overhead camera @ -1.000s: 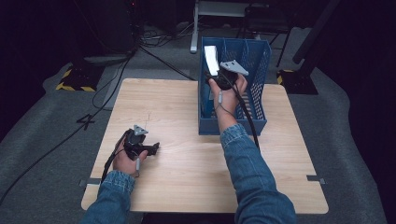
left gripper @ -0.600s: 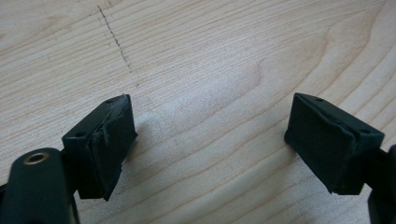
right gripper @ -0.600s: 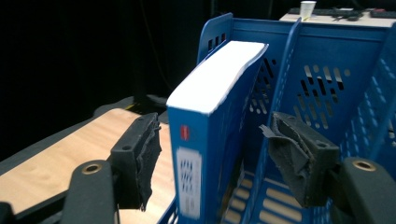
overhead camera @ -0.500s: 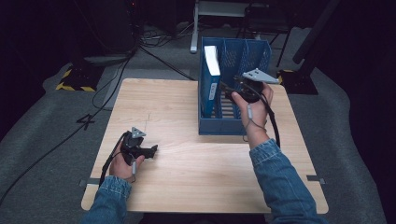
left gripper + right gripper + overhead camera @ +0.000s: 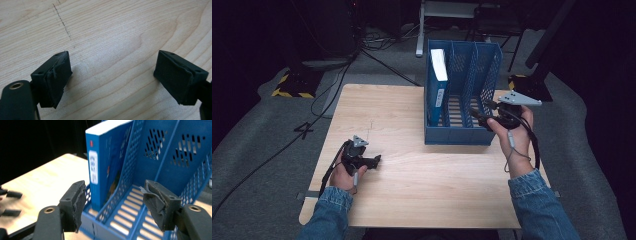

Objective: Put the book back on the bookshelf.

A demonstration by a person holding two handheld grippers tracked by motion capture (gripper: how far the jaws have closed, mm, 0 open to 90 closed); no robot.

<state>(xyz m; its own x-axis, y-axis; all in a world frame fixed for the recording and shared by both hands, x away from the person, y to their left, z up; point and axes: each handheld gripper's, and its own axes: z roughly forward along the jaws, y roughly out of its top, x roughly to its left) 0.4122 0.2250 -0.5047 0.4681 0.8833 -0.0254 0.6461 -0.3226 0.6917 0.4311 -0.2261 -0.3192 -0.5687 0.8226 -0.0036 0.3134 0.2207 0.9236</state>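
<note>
In the high view, a blue file rack [image 5: 462, 95] with three slots stands at about one o'clock on the wooden desk [image 5: 412, 185]. A blue book [image 5: 438, 85] stands upright in its leftmost slot. The right tool [image 5: 479, 115] hangs at the rack's front right corner, near three o'clock, jaws parted and pointing left with nothing between them. The left tool [image 5: 374, 161] rests low on the desk at about eight o'clock, well apart from the rack.

In the left gripper view, the left tool [image 5: 112, 80] is released, its jaws spread wide over bare wood grain.

In the right gripper view, the right tool [image 5: 113, 206] is released too, gripping nothing. Beyond its jaws the book [image 5: 105, 165] stands at twelve o'clock in the rack [image 5: 175, 157], its spine facing the camera.
</note>
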